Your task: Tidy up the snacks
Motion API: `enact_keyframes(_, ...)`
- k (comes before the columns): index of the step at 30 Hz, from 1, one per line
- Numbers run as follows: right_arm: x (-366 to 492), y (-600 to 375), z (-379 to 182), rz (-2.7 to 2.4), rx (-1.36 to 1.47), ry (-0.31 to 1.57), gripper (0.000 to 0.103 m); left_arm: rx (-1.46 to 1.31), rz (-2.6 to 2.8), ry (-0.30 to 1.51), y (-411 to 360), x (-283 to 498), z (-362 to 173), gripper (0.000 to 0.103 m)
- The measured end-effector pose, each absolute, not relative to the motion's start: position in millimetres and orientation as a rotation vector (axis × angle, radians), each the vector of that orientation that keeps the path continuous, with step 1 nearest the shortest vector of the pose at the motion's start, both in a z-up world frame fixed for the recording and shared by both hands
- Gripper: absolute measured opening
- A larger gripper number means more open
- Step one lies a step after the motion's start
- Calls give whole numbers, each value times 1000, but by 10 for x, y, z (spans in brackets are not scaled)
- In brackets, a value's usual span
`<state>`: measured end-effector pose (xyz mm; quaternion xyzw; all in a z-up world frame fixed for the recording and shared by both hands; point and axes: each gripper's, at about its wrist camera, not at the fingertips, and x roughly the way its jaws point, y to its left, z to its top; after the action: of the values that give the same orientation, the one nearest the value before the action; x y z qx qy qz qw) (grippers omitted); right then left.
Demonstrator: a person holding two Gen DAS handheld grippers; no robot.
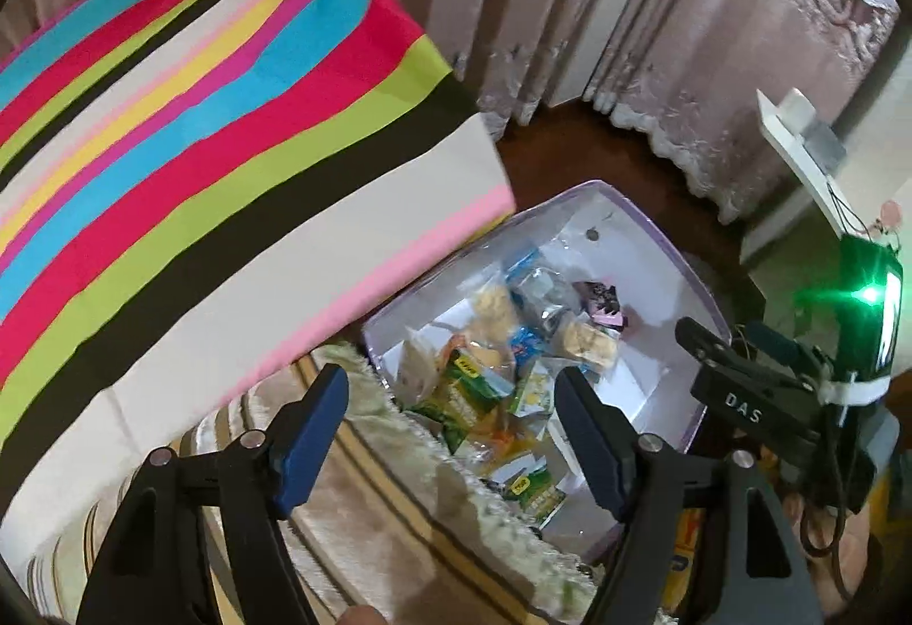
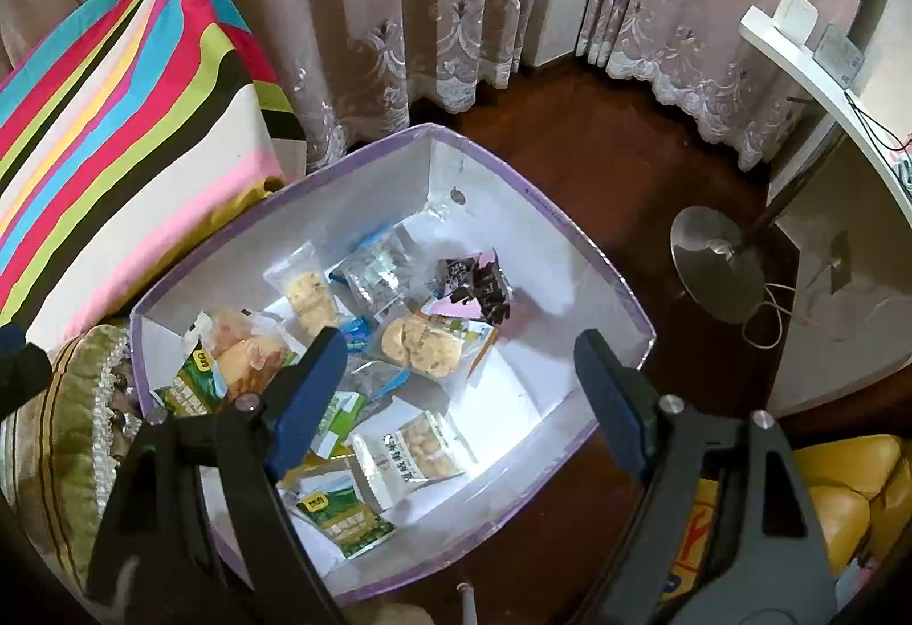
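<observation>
Purple-rimmed box [image 2: 570,220] is sitting on the dark floor, holding the snack packets [image 2: 419,340] in a loose heap just under the right claw [image 2: 461,391]. Both the right claw and the left claw [image 1: 450,431] are standing apart, gripping nothing. I judge the slippery packets could be sliding away, or two could be coming up together, because they are overlapping. One white packet [image 2: 413,457], directly below the right claw, is pointing its long axis diagonally towards the box's far corner.

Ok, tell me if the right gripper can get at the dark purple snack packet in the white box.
Probably yes: the right gripper hangs open above the purple-rimmed box, nothing covering the dark packet.
</observation>
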<state>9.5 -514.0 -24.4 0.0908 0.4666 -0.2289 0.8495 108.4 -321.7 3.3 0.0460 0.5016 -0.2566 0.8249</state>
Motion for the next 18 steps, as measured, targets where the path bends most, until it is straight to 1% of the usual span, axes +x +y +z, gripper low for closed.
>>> enact_keyframes(2, 80, -5156, -240, -490, 196, 980, 84, 148, -534, 1038, -3283, 1020, 83, 91)
enact_keyframes(3, 73, -5160, -236, -493, 200, 979, 84, 162, -529, 1020, -3301, 989, 110, 93)
enact_keyframes(16, 3, -5193, -209, -511, 215, 976, 84, 168, -582, 1022, -3391, 923, 112, 93)
enact_keyframes(17, 2, -5191, -209, -512, 213, 976, 84, 169, -589, 1020, -3391, 915, 120, 94)
enact_keyframes(18, -1, -5189, -209, -512, 215, 976, 84, 174, -593, 1015, -3401, 905, 125, 96)
